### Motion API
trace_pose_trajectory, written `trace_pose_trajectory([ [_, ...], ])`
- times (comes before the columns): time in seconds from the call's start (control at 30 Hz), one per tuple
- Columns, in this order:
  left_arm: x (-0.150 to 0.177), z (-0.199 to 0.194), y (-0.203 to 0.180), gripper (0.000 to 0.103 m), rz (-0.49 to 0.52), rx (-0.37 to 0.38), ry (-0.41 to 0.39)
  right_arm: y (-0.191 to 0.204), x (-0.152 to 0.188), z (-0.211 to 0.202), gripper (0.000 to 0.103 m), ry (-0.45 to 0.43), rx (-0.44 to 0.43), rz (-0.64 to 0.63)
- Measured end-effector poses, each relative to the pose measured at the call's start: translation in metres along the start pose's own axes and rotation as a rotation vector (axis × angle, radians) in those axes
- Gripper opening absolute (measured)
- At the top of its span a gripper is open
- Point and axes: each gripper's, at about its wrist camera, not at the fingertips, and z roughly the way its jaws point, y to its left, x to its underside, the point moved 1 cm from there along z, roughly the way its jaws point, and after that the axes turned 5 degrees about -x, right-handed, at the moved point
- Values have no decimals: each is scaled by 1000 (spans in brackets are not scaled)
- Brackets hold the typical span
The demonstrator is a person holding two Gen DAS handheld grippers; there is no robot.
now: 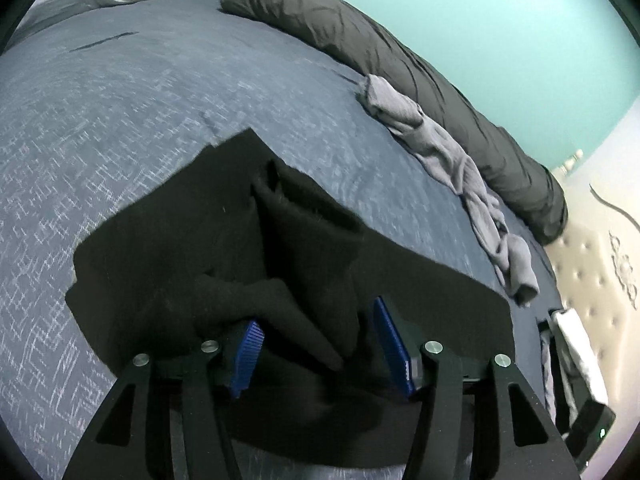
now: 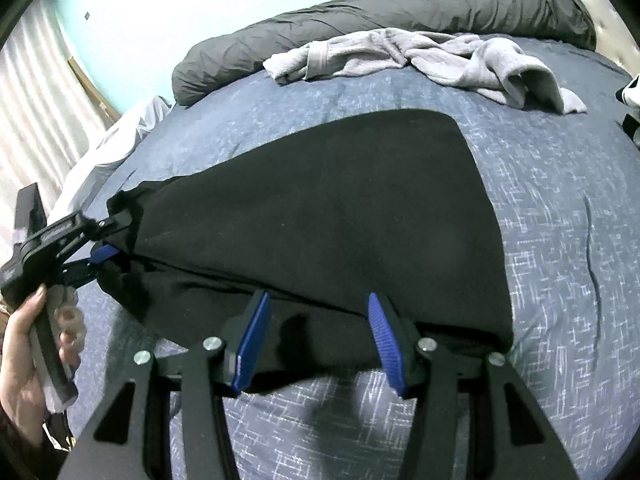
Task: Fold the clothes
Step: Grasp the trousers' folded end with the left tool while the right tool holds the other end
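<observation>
Between the blue pads of the left gripper (image 1: 320,344) lies a bunched ridge of the black garment (image 1: 280,248), but the pads stand clear of the cloth on both sides: the jaws are parted and hold nothing. Just ahead of the right gripper (image 2: 316,340) the same black garment (image 2: 320,208) lies flat on the blue patterned bedcover (image 2: 560,240), its near folded edge passing between pads that are likewise apart and not pressing it. Beyond the garment, well apart, a grey sweatshirt (image 2: 420,56) lies crumpled against a rolled dark duvet (image 2: 400,12). The fold seems just laid down, at the release stage. Next, both grippers likely need to draw clear without dragging the edge, then take fresh hold for a further fold.
</observation>
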Motion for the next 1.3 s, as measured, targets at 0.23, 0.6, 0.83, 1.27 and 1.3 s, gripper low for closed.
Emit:
trace_pose_trajectory([
  [0.23, -9, 0, -5, 58, 16, -27, -72, -4, 3, 4, 52, -4, -27, 4],
  [0.6, -17, -33, -19, 12, 166, 2, -199, -6, 3, 3, 52, -14, -46, 5],
  [0.83, -9, -25, -7, 14, 199, -13, -128, -6, 3, 4, 52, -16, -45, 9],
  [1.27, -9, -10, 43, 50, -112, 143, 29, -8, 4, 7, 52, -14, -49, 18],
  [1.3, -10, -11, 42, 54, -110, 143, 21, -8, 4, 7, 52, -14, -50, 19],
])
